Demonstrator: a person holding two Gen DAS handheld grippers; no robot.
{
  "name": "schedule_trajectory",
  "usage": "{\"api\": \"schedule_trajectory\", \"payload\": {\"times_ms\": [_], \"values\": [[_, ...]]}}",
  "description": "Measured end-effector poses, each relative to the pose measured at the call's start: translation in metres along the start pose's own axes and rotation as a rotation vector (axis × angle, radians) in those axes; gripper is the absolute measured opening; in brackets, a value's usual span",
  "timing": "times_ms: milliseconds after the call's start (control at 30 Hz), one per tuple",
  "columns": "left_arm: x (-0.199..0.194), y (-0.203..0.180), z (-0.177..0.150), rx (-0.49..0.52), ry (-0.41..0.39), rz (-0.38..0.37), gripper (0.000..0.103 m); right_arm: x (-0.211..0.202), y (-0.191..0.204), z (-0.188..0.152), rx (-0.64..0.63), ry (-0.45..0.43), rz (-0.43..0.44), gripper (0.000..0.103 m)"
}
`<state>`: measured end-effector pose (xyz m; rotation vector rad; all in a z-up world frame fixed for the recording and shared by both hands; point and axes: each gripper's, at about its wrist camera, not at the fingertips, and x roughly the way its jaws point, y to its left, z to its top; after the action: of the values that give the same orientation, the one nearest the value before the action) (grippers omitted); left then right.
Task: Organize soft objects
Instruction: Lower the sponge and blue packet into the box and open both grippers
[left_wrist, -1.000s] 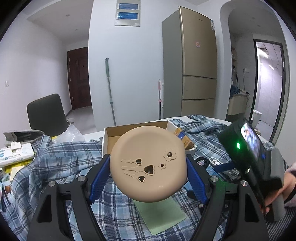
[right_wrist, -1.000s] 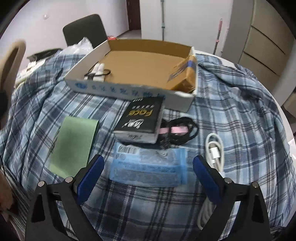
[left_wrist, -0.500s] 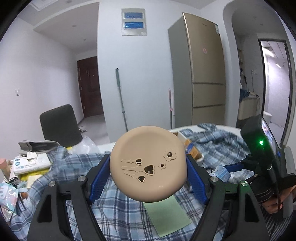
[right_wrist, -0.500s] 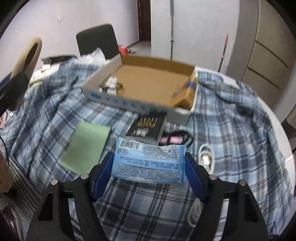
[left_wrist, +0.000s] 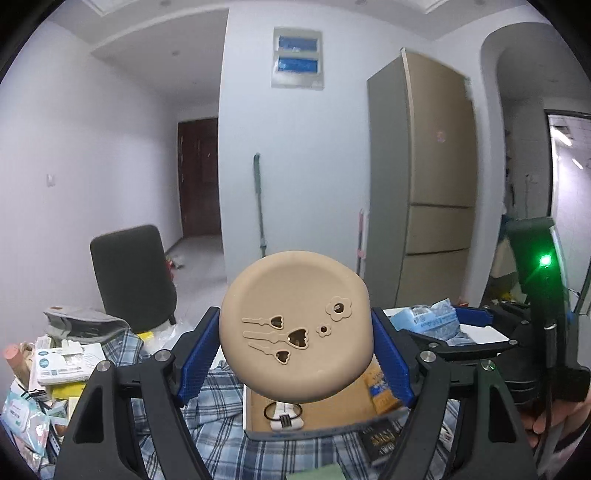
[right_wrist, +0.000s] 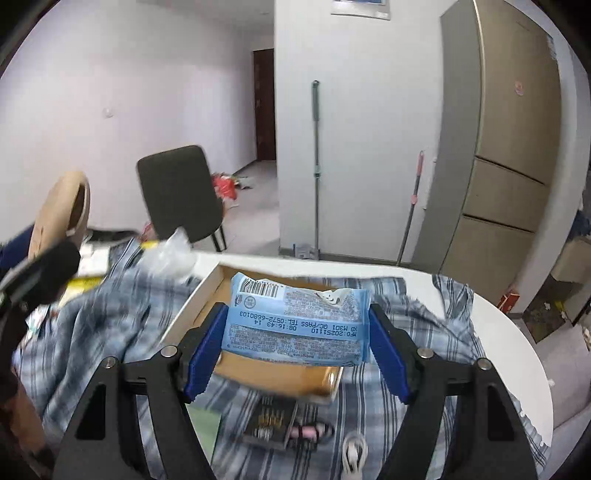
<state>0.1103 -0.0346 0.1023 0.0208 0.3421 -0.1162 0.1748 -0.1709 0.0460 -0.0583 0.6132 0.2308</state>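
My left gripper (left_wrist: 295, 354) is shut on a round tan silicone mat (left_wrist: 295, 328) with flower cut-outs, held above the open cardboard box (left_wrist: 332, 410). My right gripper (right_wrist: 295, 343) is shut on a blue tissue packet (right_wrist: 295, 321), held above the same box (right_wrist: 207, 295). The packet and right gripper also show in the left wrist view (left_wrist: 428, 319). The mat shows edge-on at the left of the right wrist view (right_wrist: 62, 210).
A plaid cloth (right_wrist: 110, 314) covers the round white table (right_wrist: 517, 347). The box holds a hair tie with a white item (left_wrist: 282, 415) and a small orange-blue carton (left_wrist: 380, 387). A black box (right_wrist: 273, 421), white cable (right_wrist: 354, 454) and green sheet (right_wrist: 205, 428) lie below.
My right gripper closed on the blue packet and lifted it from the cloth up over the box. My left gripper rose with the mat and moved over the box.
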Motion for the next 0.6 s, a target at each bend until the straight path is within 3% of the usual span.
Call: {"api": "schedule_trajectory", "payload": {"times_ms": [233, 467, 600], "values": [[0.095, 0.019, -0.029, -0.055, 0.198, -0.036, 0.080, 0.068, -0.003, -0.009, 0.037, 0.100, 0.022, 0.073], [0.133, 0.023, -0.062, -0.055, 0.284, -0.048, 0.080, 0.115, 0.014, -0.046, -0.042, 0.202, 0.094, 0.073], [0.138, 0.020, -0.068, -0.041, 0.293, -0.044, 0.081, 0.127, 0.019, -0.057, -0.039, 0.235, 0.111, 0.073]]}}
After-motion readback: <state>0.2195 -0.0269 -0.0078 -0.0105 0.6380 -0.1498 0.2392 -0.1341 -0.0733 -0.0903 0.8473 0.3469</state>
